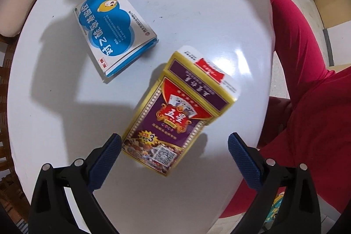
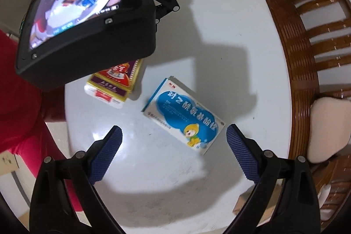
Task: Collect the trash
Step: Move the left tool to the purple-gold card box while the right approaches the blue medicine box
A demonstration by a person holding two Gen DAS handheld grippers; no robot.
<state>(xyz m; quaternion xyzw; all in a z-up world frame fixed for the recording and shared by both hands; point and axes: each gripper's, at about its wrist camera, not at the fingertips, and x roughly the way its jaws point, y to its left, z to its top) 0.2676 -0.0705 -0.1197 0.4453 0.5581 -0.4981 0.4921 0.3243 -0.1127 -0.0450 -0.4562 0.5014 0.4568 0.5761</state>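
- The left gripper point(image 1: 174, 149) hovers over the playing-card box point(image 1: 175, 115), fingers spread wide and empty, the box's near end lying between them on the white worktop point(image 1: 197, 21).
- To grip well, I'd lower until both fingers straddle the box's long sides, then close squarely (its flap end looks partly open, so avoid pinching there).
- The right gripper point(image 2: 174, 142) also points downward, fingers released, just above the blue-and-white medicine box point(image 2: 184, 117), which lies flat near the card box but apart from it.
- No trash container is visible.
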